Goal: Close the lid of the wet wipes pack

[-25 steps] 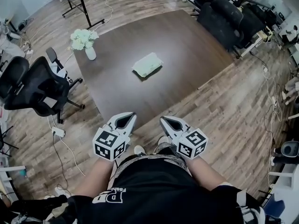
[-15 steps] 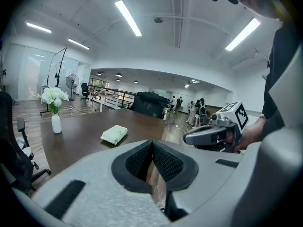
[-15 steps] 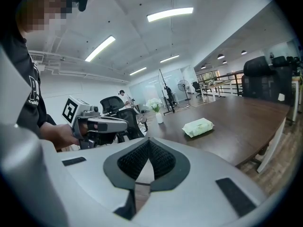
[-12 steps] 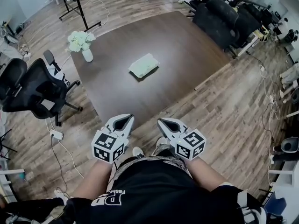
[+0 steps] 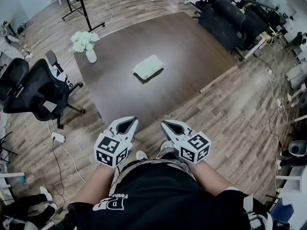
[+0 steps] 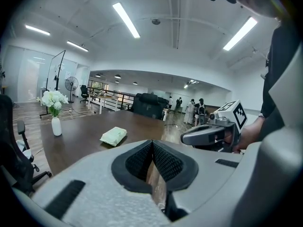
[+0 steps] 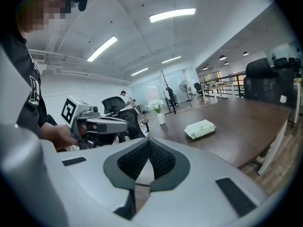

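The wet wipes pack (image 5: 149,66) is seen lying flat near the middle of the dark counter (image 5: 192,47), well apart from every edge. Whether its lid is up or down cannot be told. The pack shows too small in every view, and no flap can be made out on its pale green top.

Both grippers are held low by the body, over the wooden floor and short of the counter's near edge. On the left gripper (image 5: 129,120) the fingers (image 6: 134,164) are pressed together with nothing between them. The same is read on the right gripper (image 5: 168,123), where the fingers (image 7: 132,163) are closed and empty.

The pack is judged light and soft, a film pouch that would squash and slide if pushed from the side. The film is probably slick, so a pinch on the flat face is unlikely to hold. The sealed end or a long side is judged the better place to steady it. A lid of this kind is usually a stiffer flap on the top face. It is better pressed straight down than gripped.

Open room is plentiful. A vase of white flowers (image 5: 85,44) stands by the counter's left corner, well apart from the pack. Nothing else is seen on the counter. Black office chairs (image 5: 33,87) are parked off the left side and dark seating (image 5: 225,13) beyond the far edge, both clear of a straight approach over the near edge.
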The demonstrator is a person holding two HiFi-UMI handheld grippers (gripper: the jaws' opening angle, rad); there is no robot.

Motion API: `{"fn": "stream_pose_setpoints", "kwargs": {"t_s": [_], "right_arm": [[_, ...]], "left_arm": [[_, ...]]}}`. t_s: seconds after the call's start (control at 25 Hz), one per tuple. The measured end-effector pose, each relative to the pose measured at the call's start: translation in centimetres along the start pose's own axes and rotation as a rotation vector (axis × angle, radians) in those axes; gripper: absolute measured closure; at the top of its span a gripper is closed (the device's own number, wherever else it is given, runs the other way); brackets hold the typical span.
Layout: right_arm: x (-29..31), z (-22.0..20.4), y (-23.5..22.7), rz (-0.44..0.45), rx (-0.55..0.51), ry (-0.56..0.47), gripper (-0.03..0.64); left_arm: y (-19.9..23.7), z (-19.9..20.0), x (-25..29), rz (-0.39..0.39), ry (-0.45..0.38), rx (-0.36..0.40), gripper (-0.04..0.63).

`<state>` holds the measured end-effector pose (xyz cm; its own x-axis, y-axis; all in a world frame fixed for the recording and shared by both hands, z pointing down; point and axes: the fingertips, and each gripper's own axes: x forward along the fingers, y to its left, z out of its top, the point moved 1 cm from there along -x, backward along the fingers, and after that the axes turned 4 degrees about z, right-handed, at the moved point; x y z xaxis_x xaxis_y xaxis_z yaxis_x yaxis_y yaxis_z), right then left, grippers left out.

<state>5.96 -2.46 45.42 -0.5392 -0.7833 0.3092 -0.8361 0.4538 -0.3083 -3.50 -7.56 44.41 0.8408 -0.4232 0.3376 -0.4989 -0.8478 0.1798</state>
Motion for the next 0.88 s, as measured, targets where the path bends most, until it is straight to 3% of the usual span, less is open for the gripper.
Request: {"fn": "stream_pose_setpoints", "kwargs": {"t_s": [0.88], "right_arm": [[0.00,0.05,-0.59,-0.006,0.014,-0.012,0.614]], "left_arm": [[0.27,0.40,0.26,0.016,-0.006,0.018,0.577]]}}
